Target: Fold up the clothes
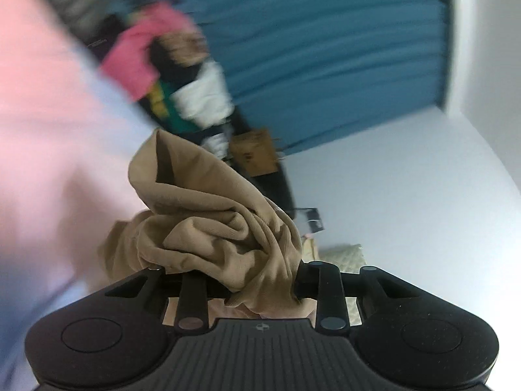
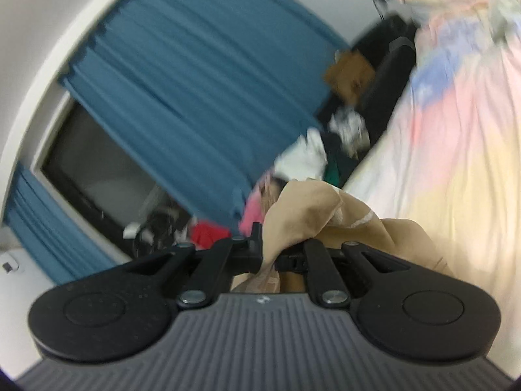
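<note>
A tan garment [image 1: 208, 208] is bunched in thick folds between the fingers of my left gripper [image 1: 228, 280], which is shut on it; the cloth fills the whole gap and spills over the front. In the right wrist view the same tan garment [image 2: 312, 211] rises from my right gripper [image 2: 268, 257], whose jaws stand nearly together, pinching a thin edge of the fabric. Both views are tilted and blurred. The rest of the garment hangs below the grippers, out of sight.
A pastel pink, blue and yellow bedsheet [image 1: 42, 130] [image 2: 456, 130] fills one side of each view. A pile of mixed clothes [image 1: 156, 52] [image 2: 302, 156] and a cardboard box [image 1: 254, 153] lie by the blue curtain [image 1: 325, 49]. A dark window [image 2: 97, 176] shows behind.
</note>
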